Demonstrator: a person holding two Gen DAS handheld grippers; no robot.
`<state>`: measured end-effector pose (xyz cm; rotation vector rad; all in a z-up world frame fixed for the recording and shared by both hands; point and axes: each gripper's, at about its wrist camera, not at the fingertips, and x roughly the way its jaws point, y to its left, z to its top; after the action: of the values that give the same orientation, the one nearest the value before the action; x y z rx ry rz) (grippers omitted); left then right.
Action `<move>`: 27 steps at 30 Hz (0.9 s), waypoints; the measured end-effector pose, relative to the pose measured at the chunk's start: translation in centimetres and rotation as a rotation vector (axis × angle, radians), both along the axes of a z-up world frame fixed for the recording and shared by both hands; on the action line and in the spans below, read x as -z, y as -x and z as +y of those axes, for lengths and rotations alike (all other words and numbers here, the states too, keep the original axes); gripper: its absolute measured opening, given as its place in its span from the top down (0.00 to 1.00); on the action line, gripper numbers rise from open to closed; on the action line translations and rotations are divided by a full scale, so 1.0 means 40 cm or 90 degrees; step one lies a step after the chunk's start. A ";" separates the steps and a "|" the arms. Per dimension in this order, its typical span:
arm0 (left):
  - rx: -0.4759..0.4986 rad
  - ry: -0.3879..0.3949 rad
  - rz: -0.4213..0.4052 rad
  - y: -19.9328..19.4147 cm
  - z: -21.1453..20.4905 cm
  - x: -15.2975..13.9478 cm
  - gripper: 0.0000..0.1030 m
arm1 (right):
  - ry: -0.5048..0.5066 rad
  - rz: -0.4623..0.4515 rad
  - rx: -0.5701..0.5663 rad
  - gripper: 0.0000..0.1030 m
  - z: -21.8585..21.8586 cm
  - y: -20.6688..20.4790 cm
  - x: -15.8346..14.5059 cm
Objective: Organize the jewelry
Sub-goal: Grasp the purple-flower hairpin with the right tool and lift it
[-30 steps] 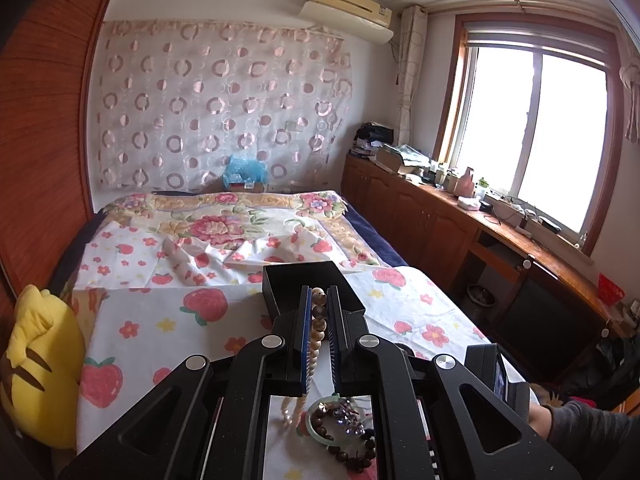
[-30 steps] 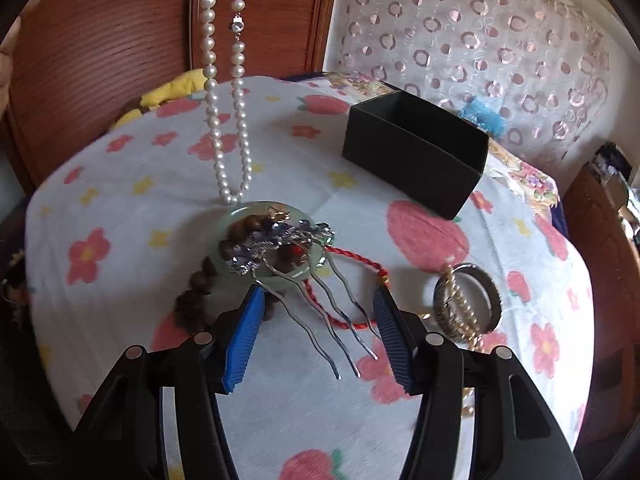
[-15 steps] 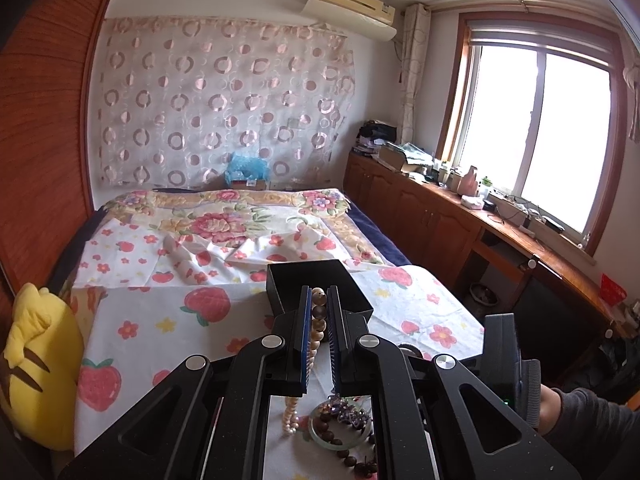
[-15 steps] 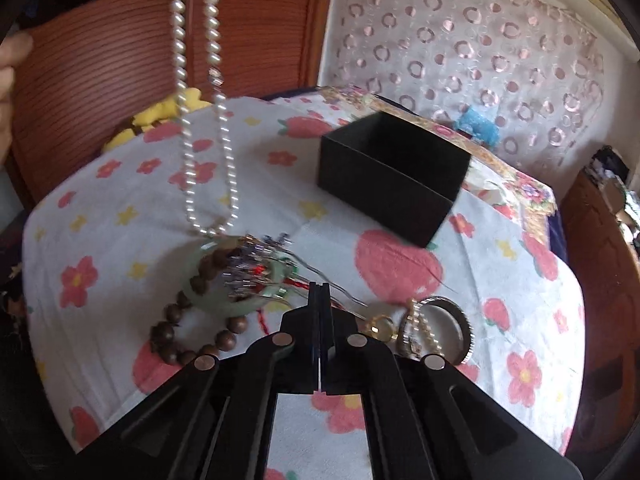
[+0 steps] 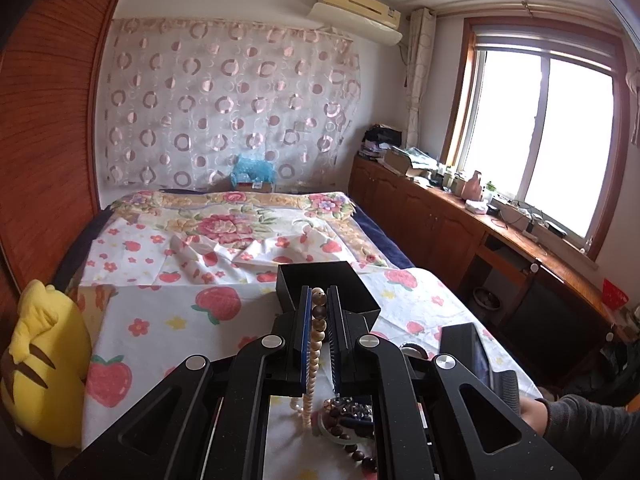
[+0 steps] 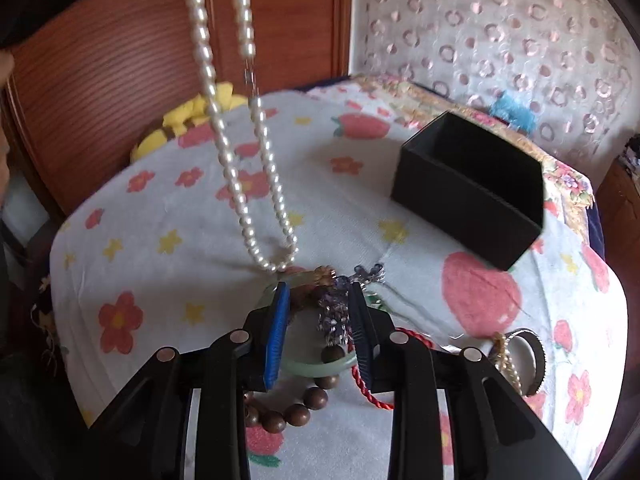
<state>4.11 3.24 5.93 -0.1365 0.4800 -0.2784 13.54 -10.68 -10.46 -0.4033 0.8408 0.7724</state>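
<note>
Black box [image 6: 472, 188] on the strawberry-print sheet [image 6: 160, 216]. Nearer than the box: jewelry pile with jade bangle [image 6: 316, 368]. Right gripper [image 6: 320, 336], jaws just reopened, straddles the pile. Left gripper [image 5: 319, 320] pinches the pearl necklace [image 6: 256, 200], dangling onto the pile.

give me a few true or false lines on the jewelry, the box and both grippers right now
1. The left gripper is shut on the pearl necklace. True.
2. The black box has its lid on. False: it stands open on top.
3. The necklace lies flat on the bed. False: it hangs, its low end by the jade bangle.
4. The right gripper has its fingers apart over the jewelry pile, the purple hairpin between them. True; they have just been opening.
5. The red cord is inside the box. False: it lies on the sheet by the pile.
</note>
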 end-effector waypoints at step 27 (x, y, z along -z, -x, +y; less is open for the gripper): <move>0.020 -0.020 -0.037 -0.059 -0.028 -0.078 0.94 | 0.034 -0.019 0.015 0.78 -0.020 -0.029 -0.008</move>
<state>6.48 2.13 9.03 -0.0895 0.4294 -0.3047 14.71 -11.46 -10.15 -0.4509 0.8377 0.7223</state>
